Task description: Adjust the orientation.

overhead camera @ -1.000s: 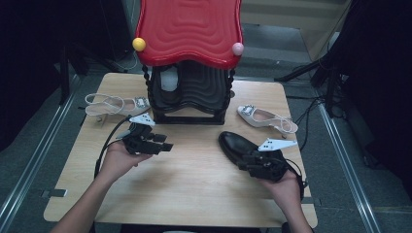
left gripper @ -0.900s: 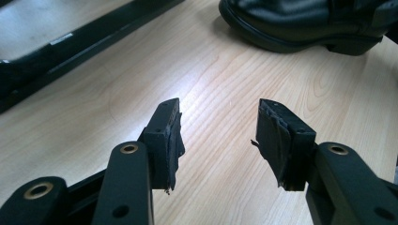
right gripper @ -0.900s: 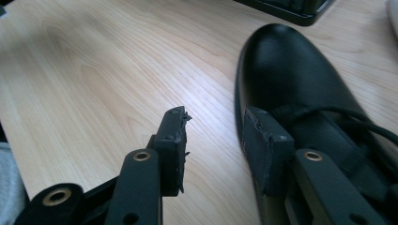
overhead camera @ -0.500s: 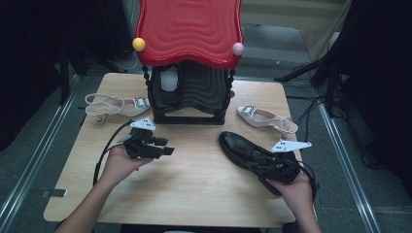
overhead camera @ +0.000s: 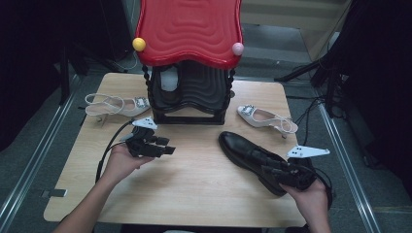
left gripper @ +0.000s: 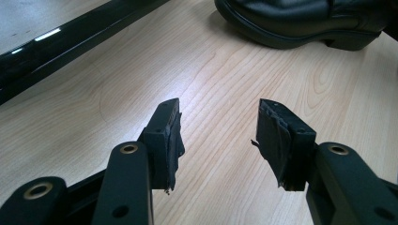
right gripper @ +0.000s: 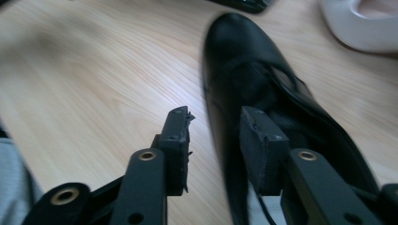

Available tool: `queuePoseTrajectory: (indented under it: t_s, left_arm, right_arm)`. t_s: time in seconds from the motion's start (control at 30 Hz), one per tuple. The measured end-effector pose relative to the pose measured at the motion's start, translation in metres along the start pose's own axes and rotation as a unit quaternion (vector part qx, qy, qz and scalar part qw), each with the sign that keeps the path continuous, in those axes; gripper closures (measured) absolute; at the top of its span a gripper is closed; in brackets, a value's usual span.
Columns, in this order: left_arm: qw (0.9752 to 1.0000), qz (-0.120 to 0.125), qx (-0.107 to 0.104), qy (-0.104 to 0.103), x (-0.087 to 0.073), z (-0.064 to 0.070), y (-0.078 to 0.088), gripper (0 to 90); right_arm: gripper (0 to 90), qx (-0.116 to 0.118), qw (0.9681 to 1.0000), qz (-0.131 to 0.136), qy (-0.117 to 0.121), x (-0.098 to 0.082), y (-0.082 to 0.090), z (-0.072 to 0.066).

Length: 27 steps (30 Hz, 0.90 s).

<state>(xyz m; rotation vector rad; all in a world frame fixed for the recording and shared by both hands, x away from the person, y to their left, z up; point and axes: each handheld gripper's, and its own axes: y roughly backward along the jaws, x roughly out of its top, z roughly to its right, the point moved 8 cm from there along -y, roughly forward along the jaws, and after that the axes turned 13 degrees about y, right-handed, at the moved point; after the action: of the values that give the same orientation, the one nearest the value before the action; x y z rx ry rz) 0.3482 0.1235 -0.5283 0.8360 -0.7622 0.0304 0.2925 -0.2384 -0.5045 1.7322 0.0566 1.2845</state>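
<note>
A black leather lace-up shoe (overhead camera: 243, 150) lies on the wooden table (overhead camera: 194, 194), toe towards the rack. My right gripper (overhead camera: 269, 167) hovers over its heel end, jaws pointing along the shoe. In the right gripper view the right gripper (right gripper: 216, 117) is open: one pad sits over the black shoe (right gripper: 263, 79), the other is beside it, with wood showing in the gap. My left gripper (overhead camera: 166, 145) is held level left of centre, open and empty. In the left gripper view the left gripper (left gripper: 218, 112) faces bare wood, with the black shoe (left gripper: 300, 18) farther off.
A black shoe rack (overhead camera: 189, 94) with a red wavy top (overhead camera: 189, 29) stands at the back centre. One white heeled sandal (overhead camera: 116, 104) lies left of it, another white sandal (overhead camera: 265, 116) to its right. The rack's black base (left gripper: 70, 37) runs along the left gripper view's edge.
My right hand has slid back along the black shoe from its middle towards the heel, nearer the person. The shoe and my left gripper have stayed put.
</note>
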Motion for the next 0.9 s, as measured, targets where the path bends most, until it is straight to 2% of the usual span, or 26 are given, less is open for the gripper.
queuePoseTrajectory:
  t_s: [0.27, 0.37, 0.43, 0.5, 0.53, 0.67, 0.83, 0.9]
  left_arm:
    - [1.0000, 0.000, -0.003, 0.001, 0.000, 0.002, -0.002, 50.3]
    - [1.0000, -0.001, -0.002, 0.001, 0.000, 0.002, -0.002, 50.2]
    - [1.0000, -0.001, -0.002, 0.002, 0.000, 0.001, -0.002, 50.2]
    - [1.0000, -0.003, 0.000, 0.000, -0.001, 0.001, -0.002, 50.2]
    - [1.0000, -0.004, 0.001, -0.002, -0.002, 0.002, -0.002, 50.2]
    - [1.0000, -0.003, 0.003, -0.005, -0.002, 0.001, -0.001, 50.2]
    - [1.0000, -0.003, -0.002, -0.002, -0.001, 0.002, -0.003, 50.2]
    - [1.0000, -0.004, -0.001, -0.003, -0.002, 0.002, -0.002, 50.2]
  right_arm:
    - [65.8, 0.003, 0.9995, -0.018, -0.027, -0.009, -0.005, 0.007]
    - [65.6, 0.010, 0.9994, -0.018, -0.029, -0.010, -0.004, 0.006]
    - [64.7, 0.005, 0.9994, -0.023, -0.025, -0.011, -0.005, 0.006]
    - [64.6, 0.008, 0.9991, -0.025, -0.032, -0.011, -0.005, 0.005]
    - [64.7, 0.010, 0.9987, -0.034, -0.038, -0.013, -0.005, 0.005]
    - [64.2, -0.004, 0.9988, -0.039, -0.031, -0.016, -0.007, 0.006]
    - [62.9, -0.004, 0.9990, -0.037, -0.025, -0.004, -0.013, 0.004]
    - [60.1, 0.002, 0.9979, -0.059, -0.024, 0.001, -0.024, 0.003]
